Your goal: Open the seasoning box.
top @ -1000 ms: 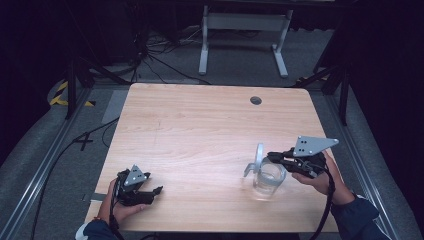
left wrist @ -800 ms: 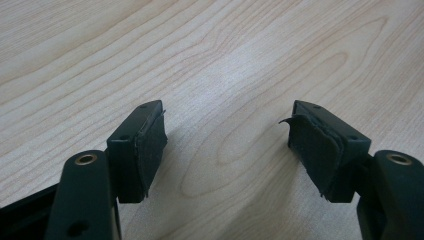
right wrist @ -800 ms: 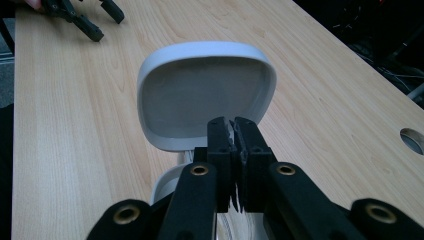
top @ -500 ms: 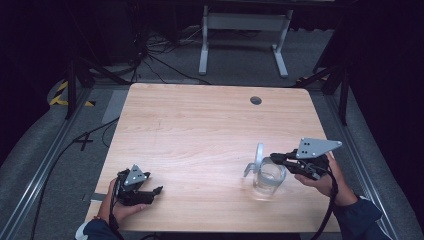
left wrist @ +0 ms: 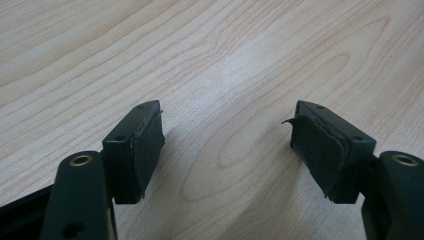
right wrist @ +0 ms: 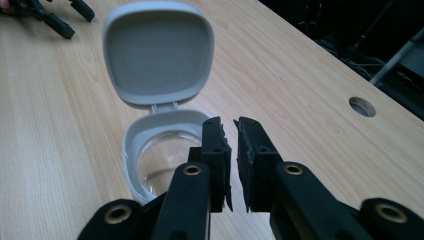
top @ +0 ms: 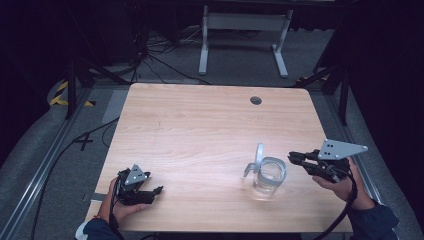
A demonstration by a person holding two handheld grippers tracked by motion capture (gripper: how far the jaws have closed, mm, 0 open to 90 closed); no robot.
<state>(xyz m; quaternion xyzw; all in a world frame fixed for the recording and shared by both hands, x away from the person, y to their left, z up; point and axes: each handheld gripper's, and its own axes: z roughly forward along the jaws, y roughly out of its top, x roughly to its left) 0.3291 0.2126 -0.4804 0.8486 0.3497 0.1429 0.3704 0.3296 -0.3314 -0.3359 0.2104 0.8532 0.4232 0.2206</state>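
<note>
A clear round jar (top: 269, 177) with a grey rim stands near the table's front right. Its grey hinged lid (top: 258, 155) is flipped open and stands upright on the jar's far left side. In the right gripper view the open lid (right wrist: 157, 52) rises behind the jar (right wrist: 150, 165). My right gripper (top: 291, 158) hovers just right of the jar, apart from it. Its jaws (right wrist: 231, 125) are almost together with nothing between them. My left gripper (top: 159, 191) rests at the front left, open (left wrist: 227, 145) over bare wood.
The wooden table (top: 200, 125) has a round cable hole (top: 256, 100) near its far edge. The other gripper (right wrist: 50, 15) shows far off in the right gripper view. A white metal stand (top: 242, 30) and cables lie on the floor beyond the table.
My right gripper has drawn back to the right, away from the jar's rim. The jar, lid and left gripper have not moved.
</note>
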